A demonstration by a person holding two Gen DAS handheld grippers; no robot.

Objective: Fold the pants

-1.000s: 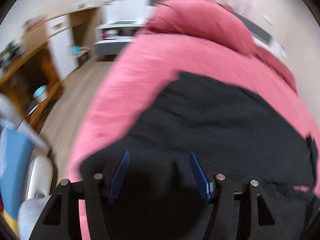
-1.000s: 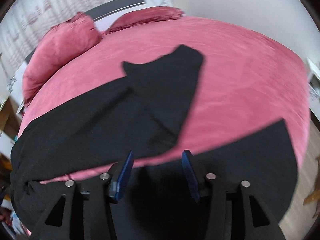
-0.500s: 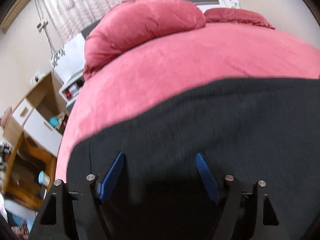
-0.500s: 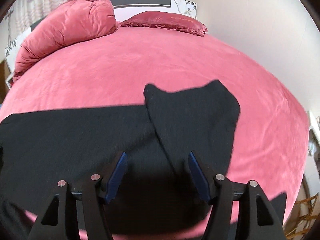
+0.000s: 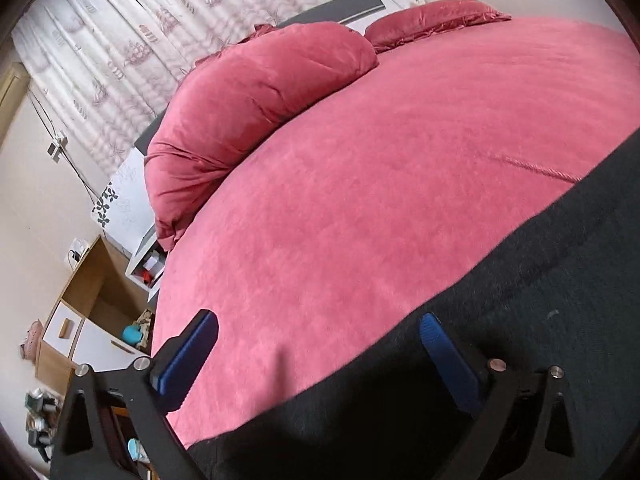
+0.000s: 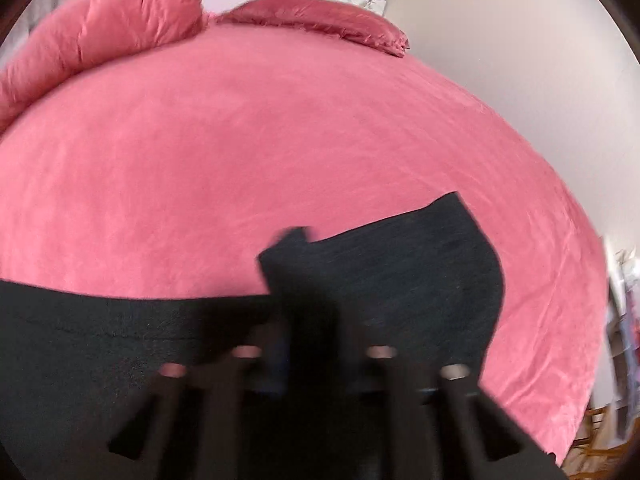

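Black pants [image 6: 400, 280] lie spread flat along the near edge of the pink bed [image 6: 280, 140], well short of the pillows [image 5: 260, 92] at its head. My right hand-held gripper [image 6: 308, 320] is blurred; jaws closing, nearly together, over the fabric by the upturned corner. Whether cloth is pinched I cannot tell. My left hand-held gripper [image 5: 316, 344] stands wide, straddling the pants' far edge, likely lined up to grab it.

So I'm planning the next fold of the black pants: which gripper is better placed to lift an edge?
Right, probably. The right gripper is closing over a raised corner of the pants, though blurred. The left gripper stands open, straddling their edge, gripping nothing.
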